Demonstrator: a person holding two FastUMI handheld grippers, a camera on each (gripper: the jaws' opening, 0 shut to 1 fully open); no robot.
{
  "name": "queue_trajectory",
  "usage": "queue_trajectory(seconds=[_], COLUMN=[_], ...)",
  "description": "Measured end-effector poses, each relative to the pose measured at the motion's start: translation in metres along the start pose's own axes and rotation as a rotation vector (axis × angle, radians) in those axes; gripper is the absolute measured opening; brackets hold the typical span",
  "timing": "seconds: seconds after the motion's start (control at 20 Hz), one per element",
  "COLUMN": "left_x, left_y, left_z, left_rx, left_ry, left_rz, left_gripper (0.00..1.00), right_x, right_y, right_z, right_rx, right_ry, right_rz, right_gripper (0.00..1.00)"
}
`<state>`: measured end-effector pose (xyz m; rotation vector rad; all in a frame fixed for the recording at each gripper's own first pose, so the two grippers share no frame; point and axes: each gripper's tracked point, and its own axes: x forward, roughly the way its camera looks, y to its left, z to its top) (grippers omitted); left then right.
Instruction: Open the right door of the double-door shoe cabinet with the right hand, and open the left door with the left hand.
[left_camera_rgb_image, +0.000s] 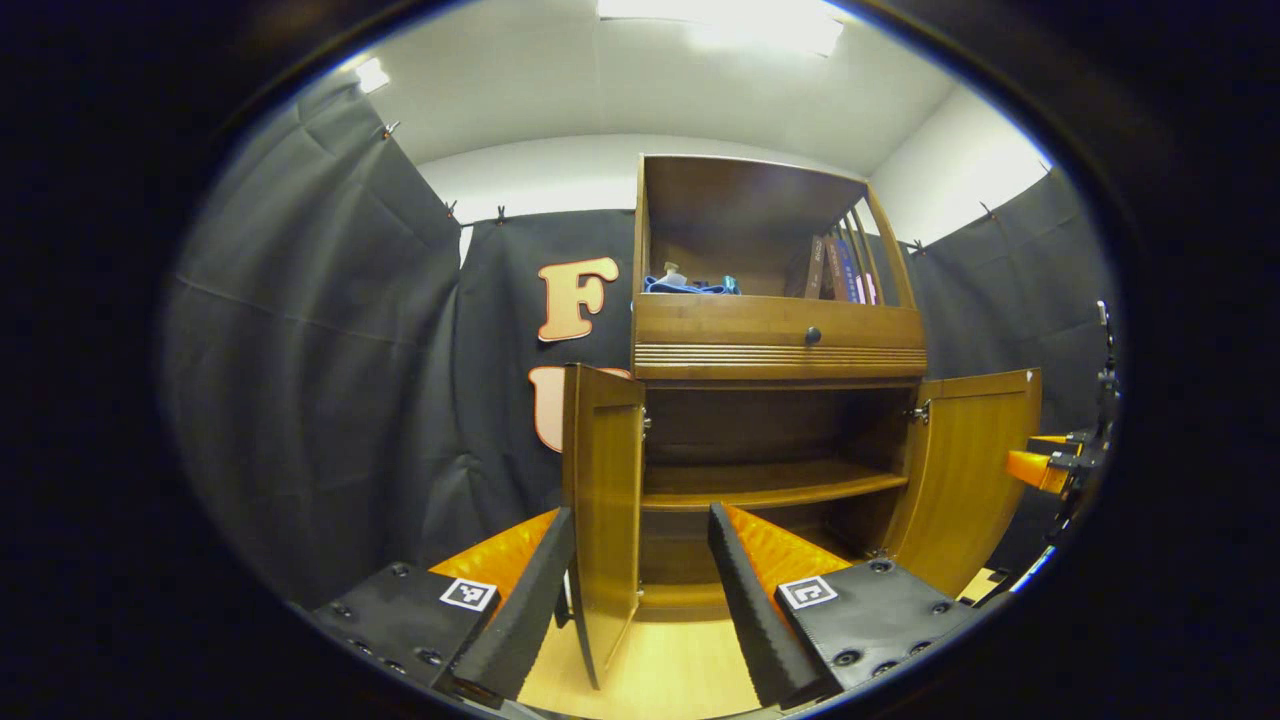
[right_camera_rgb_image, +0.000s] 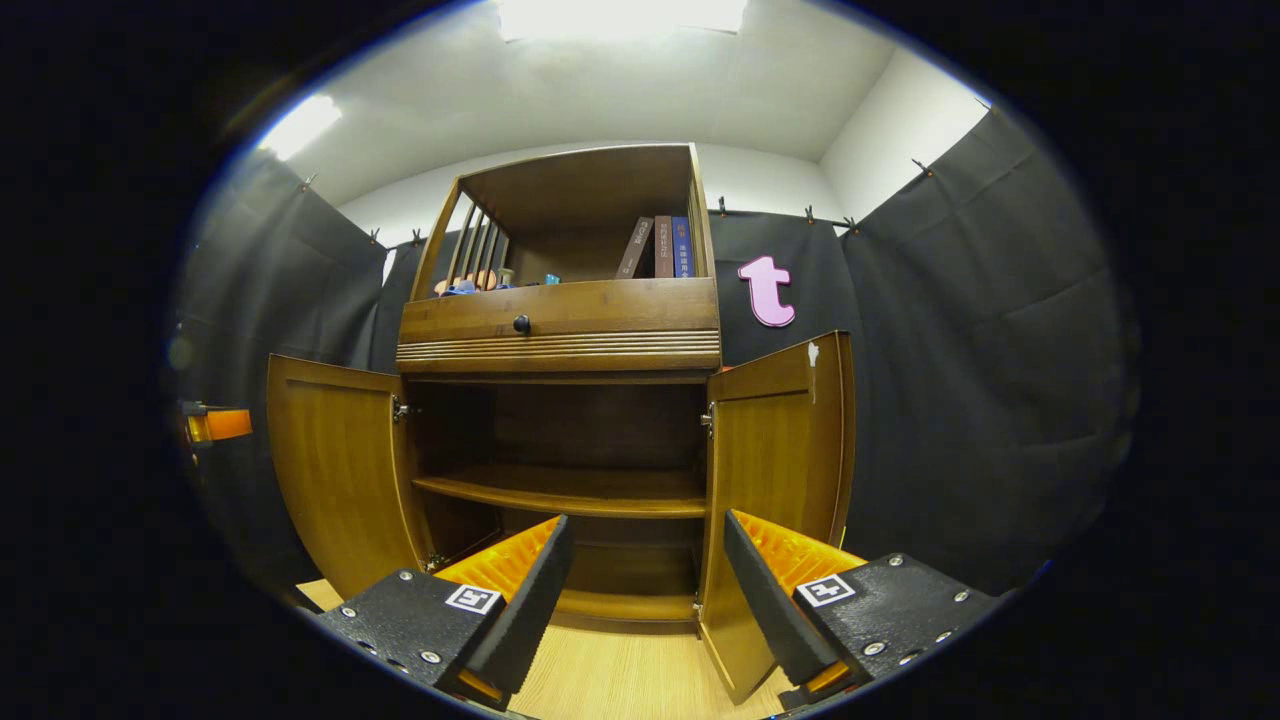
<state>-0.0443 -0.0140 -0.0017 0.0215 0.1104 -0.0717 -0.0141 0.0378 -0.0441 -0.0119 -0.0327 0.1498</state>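
Nearest, found the left gripper (left_camera_rgb_image: 640, 515) with fingers spread wide and closed on nothing. Saw the left door (left_camera_rgb_image: 605, 500) standing edge-on between those fingers, close beside the left-hand one; could not tell whether touching. Noted it swung well out from the cabinet (left_camera_rgb_image: 780, 340). Caught the right door (left_camera_rgb_image: 965, 470) also swung out, with the right gripper (left_camera_rgb_image: 1050, 465) beyond it at the far edge of the left gripper view.

Found the same in the right gripper view: fingers wide, nothing held, right door ahead and partly hidden behind the right-hand finger. Made out the bare shelf (right_camera_rgb_image: 570, 492) inside, the drawer (right_camera_rgb_image: 560, 320) above it and books (right_camera_rgb_image: 665, 247) in the top bay. Spotted pale wood floor (right_camera_rgb_image: 620, 680) below.

Judged both doors already open and the task close to done, with only letting go and backing off left. Called for keeping both sets of fingers wide, so no pad dragged a panel. Called for drawing each gripper straight back along its door's plane, not across it, lest a sideways nudge swing the door shut again. Advised going slowly on the left, given so little room beside that finger. Advised checking afterwards that both doors stood out without springing back on the hinges.
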Motion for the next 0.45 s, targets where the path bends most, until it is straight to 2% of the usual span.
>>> queue_trajectory(seconds=[0.15,0.45], left_x=[0.006,0.019], left_y=[-0.016,-0.043], left_z=[0.006,0.005], left_rx=[-0.006,-0.001], left_ry=[-0.003,0.003], left_rz=[-0.015,-0.048], left_gripper=[0.94,0.94], right_x=[-0.003,-0.005], right_y=[-0.008,-0.022], right_z=[0.003,0.005], right_rx=[-0.001,-0.009], right_ry=[-0.006,-0.019], right_rz=[-0.004,-0.021], right_gripper=[0.92,0.92])
